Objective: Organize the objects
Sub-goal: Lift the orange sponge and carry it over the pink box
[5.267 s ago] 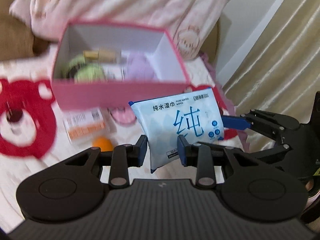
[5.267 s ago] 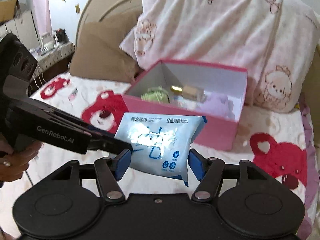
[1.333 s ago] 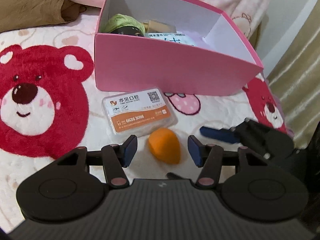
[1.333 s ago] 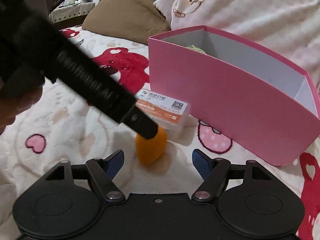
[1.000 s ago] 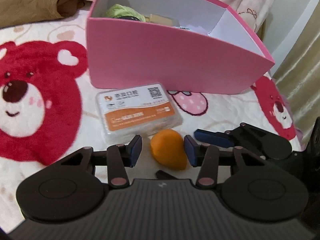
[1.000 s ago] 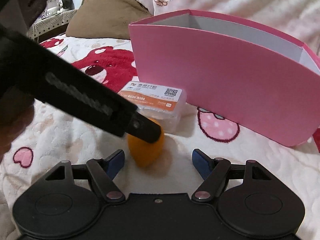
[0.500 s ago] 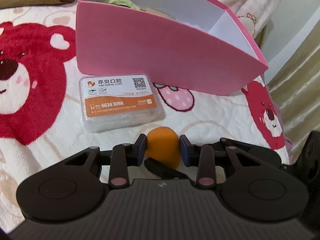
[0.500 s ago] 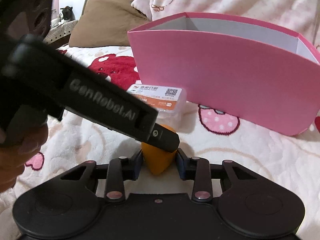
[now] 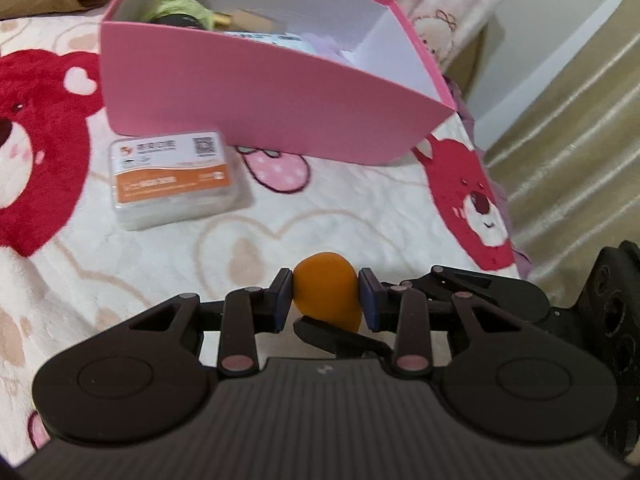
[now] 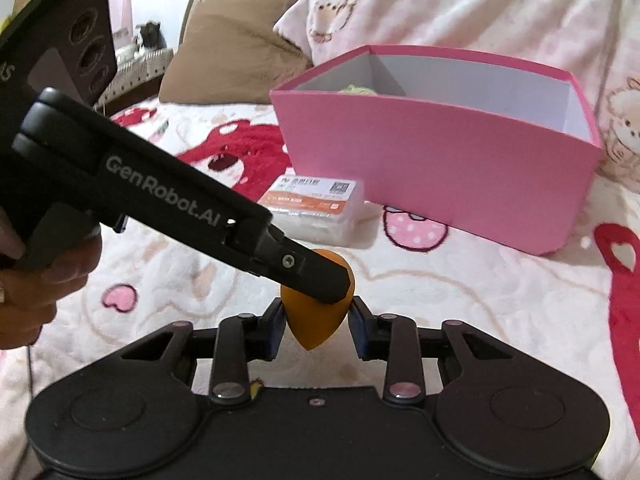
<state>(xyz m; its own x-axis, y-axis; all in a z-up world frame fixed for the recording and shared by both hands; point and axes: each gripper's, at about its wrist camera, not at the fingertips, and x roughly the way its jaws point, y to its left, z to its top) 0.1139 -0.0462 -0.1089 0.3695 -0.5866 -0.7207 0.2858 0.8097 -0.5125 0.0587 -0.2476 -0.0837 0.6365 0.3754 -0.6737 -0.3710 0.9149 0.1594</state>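
An orange teardrop sponge (image 9: 326, 294) is held between both grippers above the bear-print blanket. My left gripper (image 9: 326, 298) is shut on its sides. My right gripper (image 10: 316, 326) is also shut on the sponge (image 10: 310, 330), with the left gripper's finger crossing over its top. A pink box (image 9: 256, 92) stands beyond, holding a green item, a wipes pack and other things; it also shows in the right wrist view (image 10: 440, 172). A clear case with an orange label (image 9: 172, 178) lies in front of the box, also seen in the right wrist view (image 10: 316, 204).
The bear-print blanket (image 9: 360, 220) covers the bed. A pink pillow (image 10: 460, 4) and a brown pillow (image 10: 232, 56) lie behind the box. A curtain (image 9: 572, 128) hangs at the right. A hand (image 10: 32, 280) holds the left gripper's handle.
Both grippers closed on the orange sponge and lifted it off the blanket, pulling back from the case. Earlier, the wipes pack went into the pink box.
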